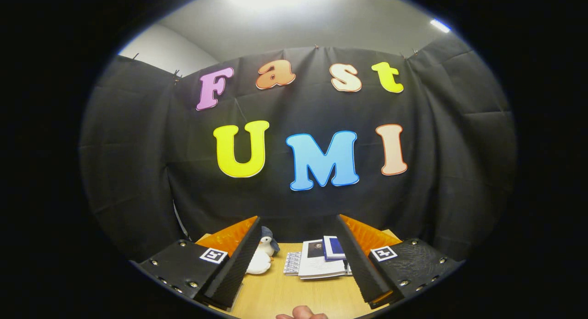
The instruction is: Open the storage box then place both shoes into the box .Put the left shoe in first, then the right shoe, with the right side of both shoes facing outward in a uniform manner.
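Fingertip of a person's hand showed nearest, on the wooden table. Gripper fingers stood spread wide, holding nothing. Beyond them lay a plush penguin and stacked booklets; shoes and box unseen.

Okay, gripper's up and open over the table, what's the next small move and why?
Probably tilt the gripper downward and look around. Its fingers stand open with nothing between them, aimed at the booth wall, and beyond them the table carries a plush penguin and a stack of booklets, not the box or shoes.
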`<state>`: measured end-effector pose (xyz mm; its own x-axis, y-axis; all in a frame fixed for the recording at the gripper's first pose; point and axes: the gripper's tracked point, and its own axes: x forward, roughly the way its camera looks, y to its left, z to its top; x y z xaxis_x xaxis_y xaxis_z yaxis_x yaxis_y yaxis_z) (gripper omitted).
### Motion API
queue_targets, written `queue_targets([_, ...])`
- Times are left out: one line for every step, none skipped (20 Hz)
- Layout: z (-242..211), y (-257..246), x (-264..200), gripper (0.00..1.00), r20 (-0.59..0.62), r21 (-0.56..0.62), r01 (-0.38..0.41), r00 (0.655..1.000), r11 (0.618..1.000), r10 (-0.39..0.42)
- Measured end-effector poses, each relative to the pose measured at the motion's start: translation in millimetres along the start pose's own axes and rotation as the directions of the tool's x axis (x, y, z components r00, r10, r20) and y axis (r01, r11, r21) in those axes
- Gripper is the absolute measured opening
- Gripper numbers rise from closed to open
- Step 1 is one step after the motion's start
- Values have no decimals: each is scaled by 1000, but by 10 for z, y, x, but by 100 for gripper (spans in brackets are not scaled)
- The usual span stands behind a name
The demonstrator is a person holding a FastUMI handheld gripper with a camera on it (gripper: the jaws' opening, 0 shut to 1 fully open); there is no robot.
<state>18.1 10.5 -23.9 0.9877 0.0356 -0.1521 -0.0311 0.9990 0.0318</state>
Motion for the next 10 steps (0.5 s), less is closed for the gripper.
queue_targets([-17,-32,11,98,-4,4,-4,1000,1000,4])
queue_targets([-25,-53,31,98,-10,4,-5,1000,1000,5])
queue_targets([-18,-67,52,98,-11,-2,-8,1000,1000,8])
queue_targets([-16,-73,65,98,-10,-10,-9,1000,1000,9])
queue_targets([-11,-67,74,98,-7,-13,-15,1000,1000,15])
queue_targets([-4,-72,84,98,-5,-12,-17,1000,1000,17])
queue_targets([-4,-64,99,98,-2,-13,-26,1000,1000,26])
queue_targets([1,-81,110,98,-1,-15,-27,1000,1000,27])
queue_targets([3,-85,114,98,2,-13,-32,999,999,32])
queue_targets([1,-92,113,98,1,-13,-34,999,999,34])
